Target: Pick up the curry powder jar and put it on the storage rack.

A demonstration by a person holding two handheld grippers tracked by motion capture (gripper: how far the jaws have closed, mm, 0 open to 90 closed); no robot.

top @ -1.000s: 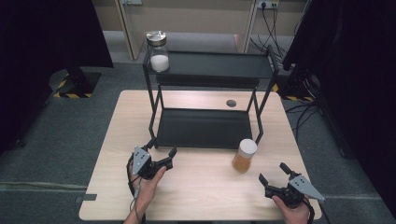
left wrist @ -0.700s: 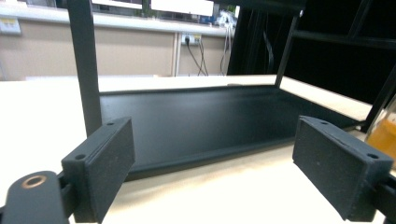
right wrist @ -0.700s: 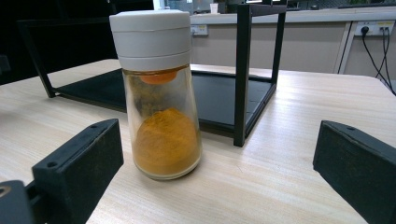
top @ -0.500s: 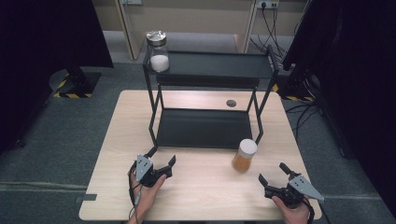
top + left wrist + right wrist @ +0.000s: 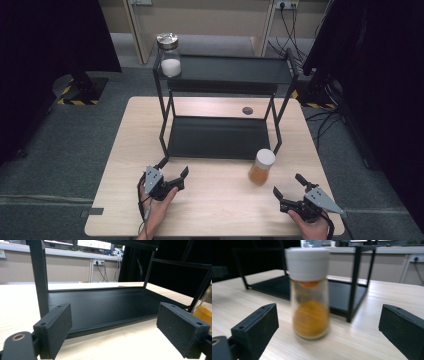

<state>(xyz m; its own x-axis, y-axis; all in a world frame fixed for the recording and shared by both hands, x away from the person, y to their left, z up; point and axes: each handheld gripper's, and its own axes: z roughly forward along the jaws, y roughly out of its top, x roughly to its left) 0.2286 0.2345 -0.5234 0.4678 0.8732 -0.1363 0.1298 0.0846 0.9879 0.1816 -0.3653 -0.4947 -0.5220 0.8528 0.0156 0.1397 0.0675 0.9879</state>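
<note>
The jar (image 5: 262,166) stands upright on the table (image 5: 215,210), right of centre in the high view, just in front of the lower right leg of the black rack (image 5: 220,135) and close to it. Judging by its look, it is glass, so stiff, smooth and breakable if knocked over or dropped. It is only part full, so probably of modest weight, yet tall for its base and likely to tip under a sideways push. The safest hold seems to be across the clear body just below the cap, where the wall runs straight; the cap itself may be loose or turn.

It has a wide white cap (image 5: 307,262) and a clear wall, with orange-brown contents filling the lower part. In the right gripper view it appears blurred.

The right gripper (image 5: 292,191) rests low at the bottom right of the high view, near the jar but apart from it, its fingers (image 5: 257,326) spread wide with nothing between them. The left gripper (image 5: 173,169), bottom left of centre, faces the rack's lower shelf, and its fingers (image 5: 55,326) also stand apart and empty.

A second jar (image 5: 170,55), holding something white, sits on the rack's top shelf, upper left.
</note>
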